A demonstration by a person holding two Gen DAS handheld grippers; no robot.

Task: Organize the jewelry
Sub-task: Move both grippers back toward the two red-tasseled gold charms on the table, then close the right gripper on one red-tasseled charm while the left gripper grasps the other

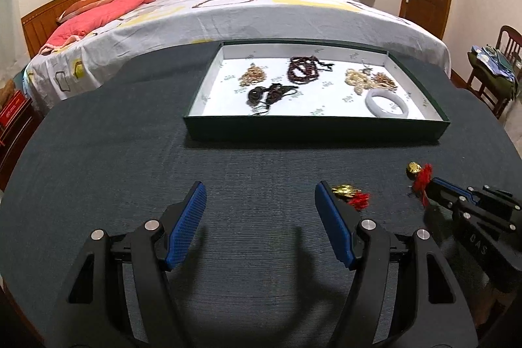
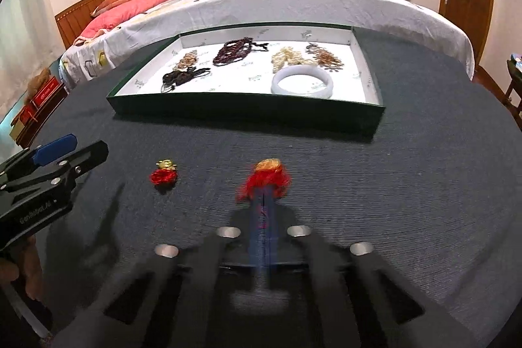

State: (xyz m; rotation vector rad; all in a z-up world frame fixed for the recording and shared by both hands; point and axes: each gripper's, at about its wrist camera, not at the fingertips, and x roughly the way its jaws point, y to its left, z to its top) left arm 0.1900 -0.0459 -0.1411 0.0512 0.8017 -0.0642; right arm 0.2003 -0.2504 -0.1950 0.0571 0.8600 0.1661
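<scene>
Already the right hand-held gripper [image 2: 262,201] is clamped shut on the red-tasselled gold charm [image 2: 268,176] at its fingertips, a light, floppy piece best pinched by the soft tassel, while the left hand-held gripper [image 1: 261,201] stands open and empty beside a second charm [image 1: 350,194].

Left gripper [image 1: 261,201] hovering with blue pads [image 1: 332,219] standing wide apart, nothing between the fingers. Right gripper [image 2: 264,185] pointing steeply downward, pads pressed together, pinching red tassel [image 2: 264,181] at the fingertips.
</scene>
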